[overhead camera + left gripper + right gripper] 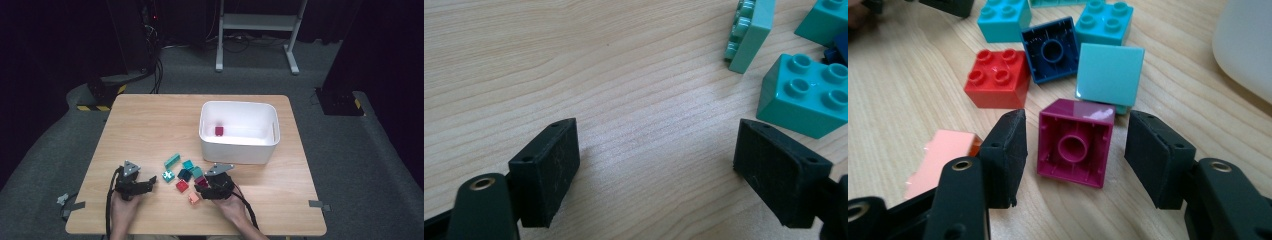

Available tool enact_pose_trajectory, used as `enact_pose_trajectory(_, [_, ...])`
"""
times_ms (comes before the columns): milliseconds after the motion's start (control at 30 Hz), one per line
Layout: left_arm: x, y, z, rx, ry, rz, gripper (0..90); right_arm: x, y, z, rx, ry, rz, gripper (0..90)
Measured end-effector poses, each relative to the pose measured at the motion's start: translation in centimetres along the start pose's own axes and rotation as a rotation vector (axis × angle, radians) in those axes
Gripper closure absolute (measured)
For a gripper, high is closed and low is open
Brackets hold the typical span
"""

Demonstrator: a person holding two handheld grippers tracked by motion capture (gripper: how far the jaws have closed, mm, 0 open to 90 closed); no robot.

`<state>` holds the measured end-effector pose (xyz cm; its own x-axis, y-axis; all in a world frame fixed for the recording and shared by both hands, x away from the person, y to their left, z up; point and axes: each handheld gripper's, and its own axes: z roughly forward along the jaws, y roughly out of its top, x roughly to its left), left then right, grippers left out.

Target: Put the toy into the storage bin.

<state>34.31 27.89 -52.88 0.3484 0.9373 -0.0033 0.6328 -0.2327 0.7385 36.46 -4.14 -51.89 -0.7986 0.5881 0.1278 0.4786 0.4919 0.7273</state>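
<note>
Your wooden bench (150,125) carries a white plastic bin (239,150) with smooth walls and rounded corners; take that bin as your landmark. One dark red brick (219,130) lies inside it. Just in front of the bin, on the bench, sits the cluster of glossy studded bricks.

Your right gripper (1075,150) is at the cluster's near edge, in front of the bin, with its jaws spread. The magenta brick (1075,142) lies between them, hollow underside facing up, and neither pad touches it.

Crowding it on the bin side are a smooth-faced teal brick (1108,75) touching its far edge, a navy brick (1050,50) turned over, and a red brick (997,77) studs up. A salmon brick (940,160) lies just outside one jaw.

Your left gripper (656,165) rests well left of the bin, jaws spread over bare wood, with a teal brick (806,95) near one jaw.
</note>
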Motion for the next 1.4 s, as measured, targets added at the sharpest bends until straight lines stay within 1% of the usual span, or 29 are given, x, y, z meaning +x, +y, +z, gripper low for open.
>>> enact_pose_trajectory(67, [0.0,0.0,0.0,0.0,0.0,0.0,18.6,0.0,-0.1,0.1,-0.001,-0.003,0.013,43.4])
enact_pose_trajectory(233, [0.0,0.0,0.0,0.001,-0.002,0.001,18.6,0.1,-0.2,0.4,-0.002,-0.02,0.015,47.4])
enact_pose_trajectory(533, [0.0,0.0,0.0,0.0,-0.002,0.0,18.7,0.4,-0.5,0.1,-0.002,-0.06,-0.025,57.0])
enact_pose_trajectory(633, [0.0,0.0,0.0,0.0,-0.002,0.001,18.7,0.4,-0.8,-0.1,-0.002,-0.067,-0.036,58.0])
enact_pose_trajectory(700, [0.0,0.0,0.0,0.0,-0.002,0.0,18.7,0.4,-0.8,-0.2,-0.007,-0.064,-0.04,58.7])
enact_pose_trajectory(867, [0.0,0.0,0.0,0.0,-0.002,0.0,18.7,0.3,-0.9,-0.6,0.002,-0.057,-0.053,59.0])
enact_pose_trajectory(967, [0.0,0.0,0.0,0.0,-0.002,0.0,18.7,0.2,-1.0,-1.0,0.0,-0.06,-0.05,59.1])
enact_pose_trajectory(1067, [0.0,0.0,0.0,0.0,-0.002,0.0,18.7,0.0,-0.9,-1.6,-0.014,-0.063,-0.048,59.0])
enact_pose_trajectory(1133, [0.0,0.0,0.0,0.0,-0.003,0.001,18.7,-0.2,-0.9,-2.0,-0.019,-0.059,-0.039,59.0])
enact_pose_trajectory(1233, [0.0,0.0,0.0,0.001,-0.002,0.001,18.7,-0.4,-0.8,-2.5,-0.025,-0.064,-0.043,59.0])
enact_pose_trajectory(1400, [0.0,0.0,0.0,0.0,-0.003,0.0,18.7,-1.1,-0.5,-3.2,-0.034,-0.057,-0.033,59.1])
